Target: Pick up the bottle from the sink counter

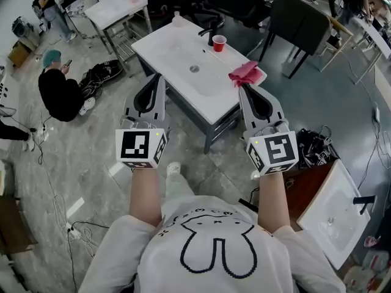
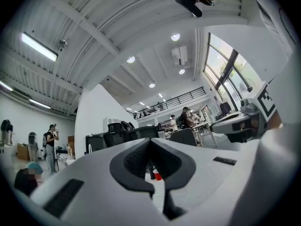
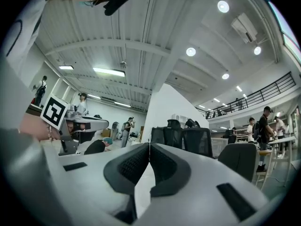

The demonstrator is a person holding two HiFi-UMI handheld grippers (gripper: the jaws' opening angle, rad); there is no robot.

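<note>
1. At nine o'clock in the head view, a person in a teal cap [image 1: 59, 85] sits on the floor, well apart from my work.
2. My left gripper [image 1: 156, 79] hovers near the left edge of the sink counter [image 1: 177, 63]. It is clenched on nothing, and its own view shows the jaw tips meeting.
3. The bottle [image 1: 178, 20] stands at twelve o'clock on the counter's far edge, pale and well apart from both grippers.
4. A black faucet [image 1: 208, 34] and a red cup [image 1: 219, 43] stand at about one o'clock from the basin's drain.
5. A pink cloth [image 1: 244, 73] lies on the counter's right corner, just beyond my right gripper [image 1: 243, 88], which is likewise clenched and empty.
6. I judge this to be the approach, with nothing grasped yet. The next move calls for one gripper to release its jaws, reach across the basin to the far edge and close round the bottle's body. The left looks the cleaner line, since the faucet and cup crowd the right.
7. The bottle is too small for me to tell its cap or contents. Neither gripper view shows it plainly. In the left gripper view only the cup peeks through below the tips.
</note>
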